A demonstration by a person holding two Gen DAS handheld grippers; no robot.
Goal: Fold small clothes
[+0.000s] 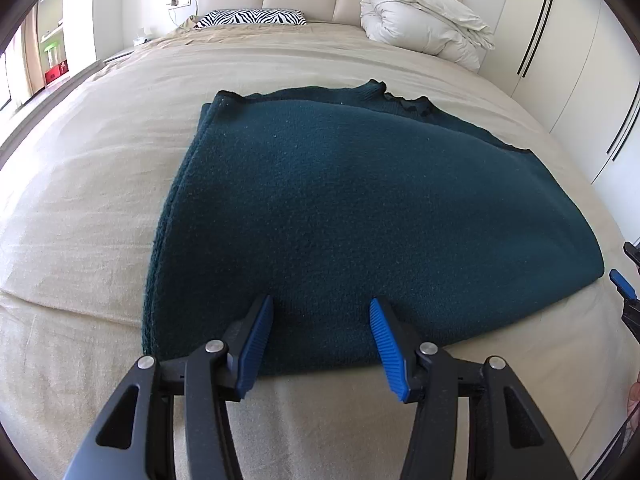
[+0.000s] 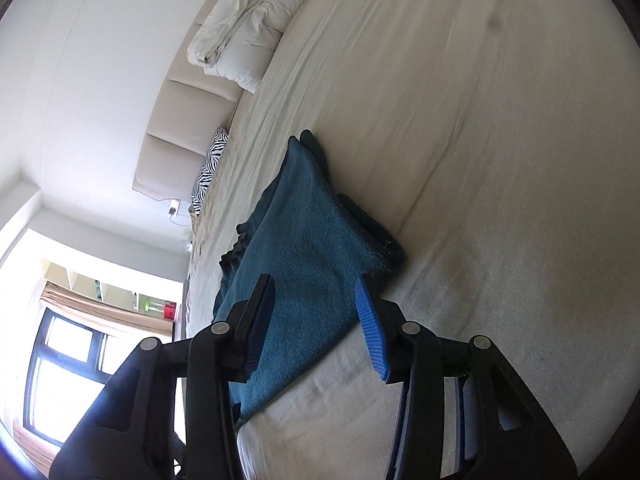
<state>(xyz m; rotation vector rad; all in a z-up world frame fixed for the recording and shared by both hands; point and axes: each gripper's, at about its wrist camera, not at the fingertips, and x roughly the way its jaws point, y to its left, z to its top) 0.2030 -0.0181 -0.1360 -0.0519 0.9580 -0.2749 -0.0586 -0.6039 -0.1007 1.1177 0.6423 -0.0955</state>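
- The wide beige-sheeted bed is filling both views, and the dark teal knitted garment is lying flat on it at the centre of the left wrist view, well short of the headboard.
- A rolled white duvet is sitting at about 1 o'clock from the garment by the headboard, and a zebra-striped pillow at about 11 o'clock; both are lying well apart from it.
- The garment is looking already doubled over: layered edges are showing along its 9 o'clock side, and a ruffled dark trim is peeking out at 1 o'clock.
- The left gripper is hovering at 6 o'clock over the garment's near hem, its blue ribbed pads spread apart with nothing between them, pointing up the bed.
- The right gripper is rolled onto its side at the garment's 3 o'clock edge, its jaws likewise standing apart, the teal cloth lying in the gap; whether the pads are touching it I cannot tell.
- Judging by this, the next fold is about to begin: each gripper should be pinching every layer at its edge, lifting evenly together, and carrying the cloth over so edges meet without dragging the lower layers.
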